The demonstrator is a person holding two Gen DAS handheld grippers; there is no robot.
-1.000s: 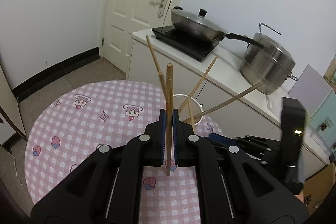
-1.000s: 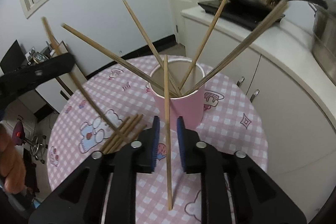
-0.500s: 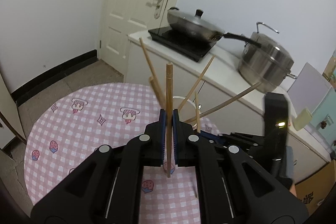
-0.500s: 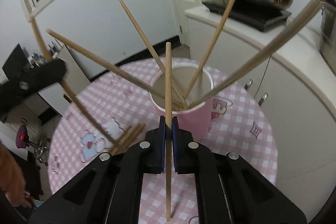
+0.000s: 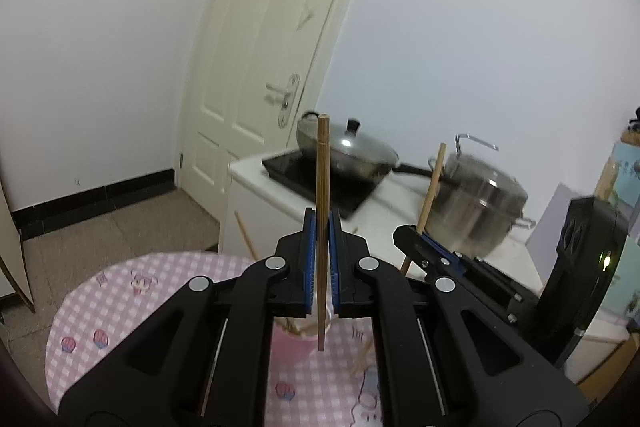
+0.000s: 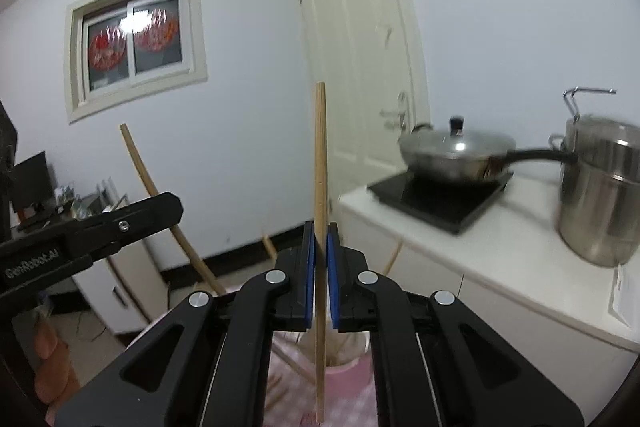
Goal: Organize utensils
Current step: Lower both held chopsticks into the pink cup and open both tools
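Jaws of the left gripper are clamped on a dark chopstick that stands upright between the blue pads, its top well above them and its lower end hanging over the pink cup just below. Jaws of the right gripper are likewise pressed together on a pale chopstick, also upright, whose lower end reaches down past the cup rim beneath the jaws.

That cup stands on the round worktop with its pink checked cloth, directly under both pairs of jaws. Inside it several chopsticks lean outward; only their lower parts show at the rim, and their number cannot be told. A few loose chopsticks lie on the cloth just right of the left jaws' lower edge.

Beyond the jaws, on the white counter, a lidded wok sits on a black hob, with a steel pot to its right.
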